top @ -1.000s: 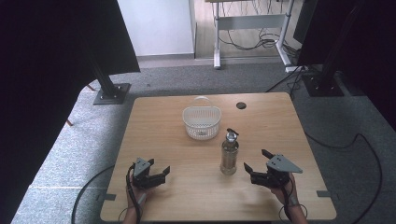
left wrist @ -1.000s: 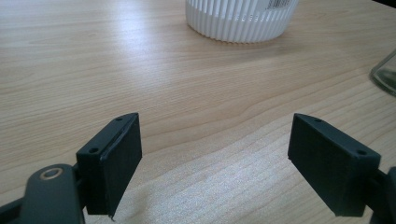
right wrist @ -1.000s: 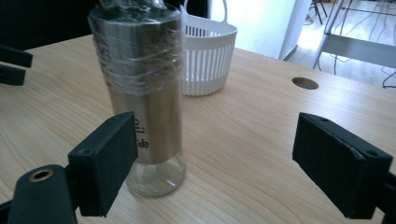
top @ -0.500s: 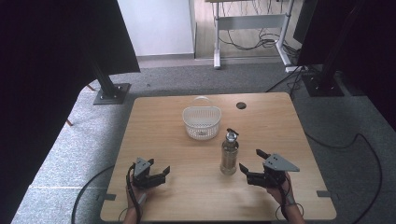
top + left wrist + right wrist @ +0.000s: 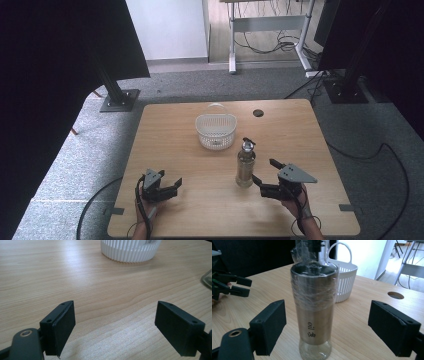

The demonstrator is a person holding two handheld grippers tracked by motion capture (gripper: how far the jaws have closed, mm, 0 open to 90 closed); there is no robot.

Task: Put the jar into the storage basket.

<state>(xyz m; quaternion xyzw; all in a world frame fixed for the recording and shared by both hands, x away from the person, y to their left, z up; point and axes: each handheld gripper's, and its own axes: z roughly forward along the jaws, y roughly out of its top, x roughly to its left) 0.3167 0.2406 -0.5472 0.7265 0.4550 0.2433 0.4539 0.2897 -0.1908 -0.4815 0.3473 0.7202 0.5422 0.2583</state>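
Oil bottle stands between wide right jaws

High view: the oil bottle (image 5: 245, 164) stands upright on the wooden worktop (image 5: 170, 140), a little to the 4 o'clock side of its middle. A white plastic basket (image 5: 215, 131) with a hoop handle sits just beyond the bottle, at about 11 o'clock from it, near but apart. The right gripper (image 5: 261, 173) lies at 4 o'clock from the bottle, close to its base, held in a hand (image 5: 295, 204) that comes in from the near edge. The left gripper (image 5: 176, 183) rests near the 7 o'clock corner of the worktop, well apart from the bottle.

Right gripper view: the bottle (image 5: 315, 302), wrapped in clear film over a metal sleeve and glass base, stands between the jaws, which are spread wide; both pads are clear of its sides. The basket (image 5: 342, 277) is behind it.

Left gripper view: the jaws stand wide with bare worktop (image 5: 50, 272) between them, the basket (image 5: 130, 250) at 12 o'clock
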